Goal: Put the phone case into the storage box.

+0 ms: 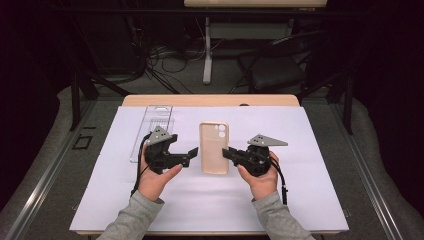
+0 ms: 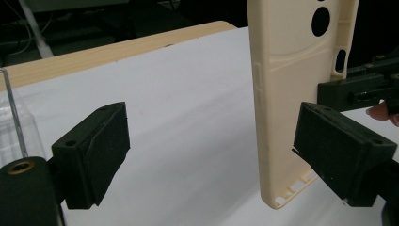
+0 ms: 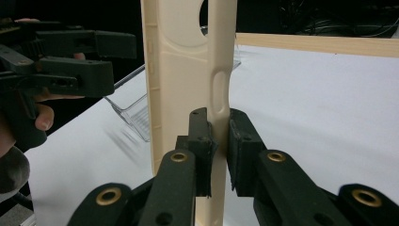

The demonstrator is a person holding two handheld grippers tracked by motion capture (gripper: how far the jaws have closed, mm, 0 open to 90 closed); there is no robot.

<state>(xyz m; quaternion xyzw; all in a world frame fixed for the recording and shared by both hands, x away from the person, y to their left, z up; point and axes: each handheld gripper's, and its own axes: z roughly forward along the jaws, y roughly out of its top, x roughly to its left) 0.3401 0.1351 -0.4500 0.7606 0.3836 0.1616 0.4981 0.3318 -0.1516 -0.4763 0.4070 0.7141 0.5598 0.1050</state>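
A cream phone case (image 1: 214, 147) lies in the middle of the white sheet, camera cut-outs at the far end. My right gripper (image 1: 226, 153) comes in from the right and is shut on the case's side wall; in the right gripper view the pads (image 3: 202, 141) pinch that wall of the case (image 3: 183, 70). My left gripper (image 1: 182, 150) sits just left of the case with its jaws wide open. In the left gripper view the case (image 2: 287, 94) stands beyond the right pad (image 2: 339, 155), untouched, and nothing lies between the pads.
A clear plastic phone case (image 1: 152, 127) lies at the far left of the white sheet (image 1: 300, 190), behind my left hand. The sheet covers a wooden table (image 1: 210, 100). Chairs, table legs and cables fill the dark floor beyond.
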